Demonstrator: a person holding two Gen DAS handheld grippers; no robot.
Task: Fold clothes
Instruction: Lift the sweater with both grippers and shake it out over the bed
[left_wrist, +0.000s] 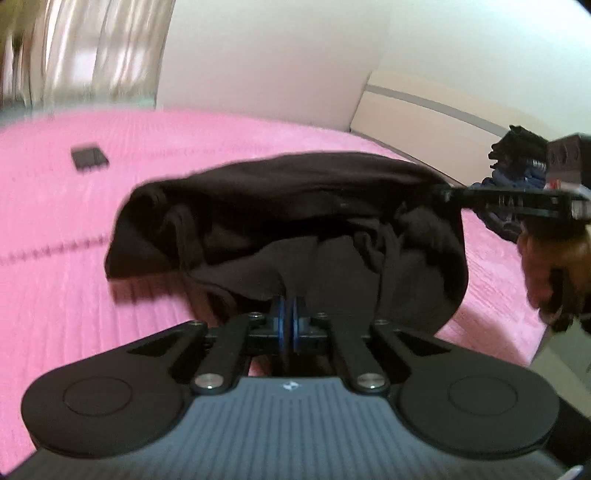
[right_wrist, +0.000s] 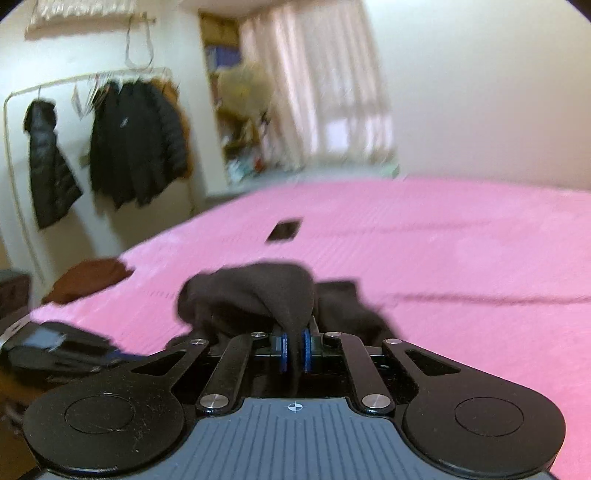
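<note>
- Left wrist view: left gripper (left_wrist: 289, 314) is clenched on the dark garment (left_wrist: 280, 221); blue pads pinched together with cloth caught between them.
- Garment hangs lifted above the pink bedspread (left_wrist: 74, 295), sagging in loose folds between the two holds. Right gripper (left_wrist: 448, 195) enters from the right of the garment, edge-on, and seems to hold its upper corner; the person's hand (left_wrist: 546, 269) sits behind it.
- Small dark flat object (left_wrist: 89, 158) lies on the bedspread, well apart from the garment, on its far left.
- Right wrist view: right gripper (right_wrist: 294, 350) is clamped on a bunched fold of the garment (right_wrist: 255, 291); cloth runs down between the pads.
- Handling judgement: fabric looks soft, limp and light, no stiffness, so it will droop and bunch. Corner or hem grips spread wide should keep it flat; a mid-panel pinch will crumple it.
- Room: bedspread beyond the garment is broad and flat, good for laying out. Brown cloth (right_wrist: 88, 277) sits near the bed edge left of the garment; coats on a rack (right_wrist: 136, 140) stand farther left, off the bed.
- Frames are motion-blurred, so exact seam or hem position is unreadable.
</note>
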